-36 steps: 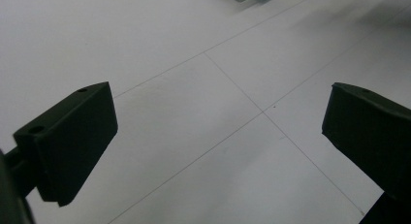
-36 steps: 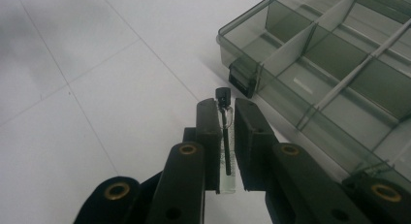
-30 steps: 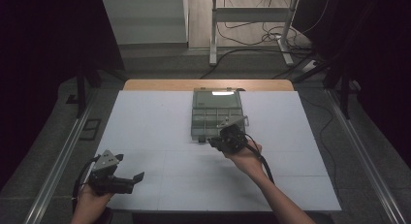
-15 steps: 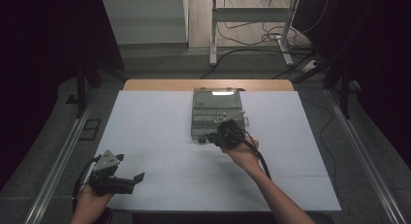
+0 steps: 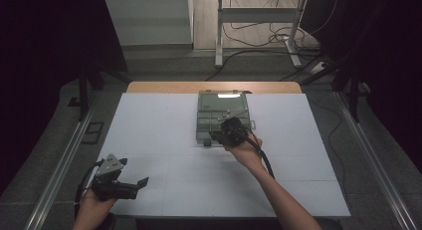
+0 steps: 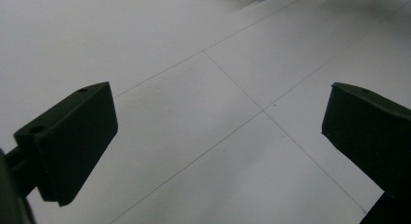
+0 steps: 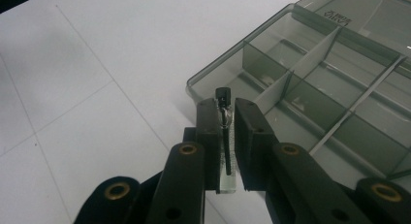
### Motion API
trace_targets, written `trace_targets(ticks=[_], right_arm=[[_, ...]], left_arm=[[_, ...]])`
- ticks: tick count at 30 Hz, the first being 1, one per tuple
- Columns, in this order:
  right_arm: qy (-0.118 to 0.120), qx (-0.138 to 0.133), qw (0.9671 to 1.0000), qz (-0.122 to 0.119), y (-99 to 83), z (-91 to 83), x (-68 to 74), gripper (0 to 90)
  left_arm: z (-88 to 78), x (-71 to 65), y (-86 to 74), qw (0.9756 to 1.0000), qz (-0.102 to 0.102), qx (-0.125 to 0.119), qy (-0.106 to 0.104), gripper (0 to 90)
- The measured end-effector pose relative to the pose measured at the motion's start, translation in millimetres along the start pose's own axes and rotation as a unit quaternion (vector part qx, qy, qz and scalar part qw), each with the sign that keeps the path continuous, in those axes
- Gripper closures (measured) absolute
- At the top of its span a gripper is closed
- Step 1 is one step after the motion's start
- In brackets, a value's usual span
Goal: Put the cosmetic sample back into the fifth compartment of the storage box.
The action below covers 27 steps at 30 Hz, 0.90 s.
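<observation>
The right gripper (image 7: 227, 118) pinches a small black screw (image 7: 223, 104) over the organizer box's (image 7: 310, 78) near corner, while the left gripper (image 6: 218, 136) hangs wide open, empty.

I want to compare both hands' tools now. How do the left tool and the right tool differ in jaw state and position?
The left tool has its jaws wide apart with nothing between them; the right tool is shut on a thin black screw. The left tool hovers over bare white table; the right tool is at the compartment box. Both have black jaws.
</observation>
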State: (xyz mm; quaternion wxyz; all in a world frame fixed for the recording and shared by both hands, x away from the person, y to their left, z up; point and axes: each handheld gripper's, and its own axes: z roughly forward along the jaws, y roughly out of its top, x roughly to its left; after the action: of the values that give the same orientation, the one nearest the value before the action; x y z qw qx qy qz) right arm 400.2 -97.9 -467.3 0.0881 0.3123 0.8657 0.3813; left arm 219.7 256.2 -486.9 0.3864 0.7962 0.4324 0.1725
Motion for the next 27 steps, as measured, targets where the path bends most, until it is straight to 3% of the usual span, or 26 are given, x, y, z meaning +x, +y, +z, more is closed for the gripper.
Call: trace_targets(ticks=[27], right_arm=[[-0.007, -0.012, 0.9999, 0.003, 26.5, 32.4, -5.5, 80.6]], left_arm=[[0.8, -0.5, 0.3, 1.0000, 0.003, 0.003, 0.000, 0.3]])
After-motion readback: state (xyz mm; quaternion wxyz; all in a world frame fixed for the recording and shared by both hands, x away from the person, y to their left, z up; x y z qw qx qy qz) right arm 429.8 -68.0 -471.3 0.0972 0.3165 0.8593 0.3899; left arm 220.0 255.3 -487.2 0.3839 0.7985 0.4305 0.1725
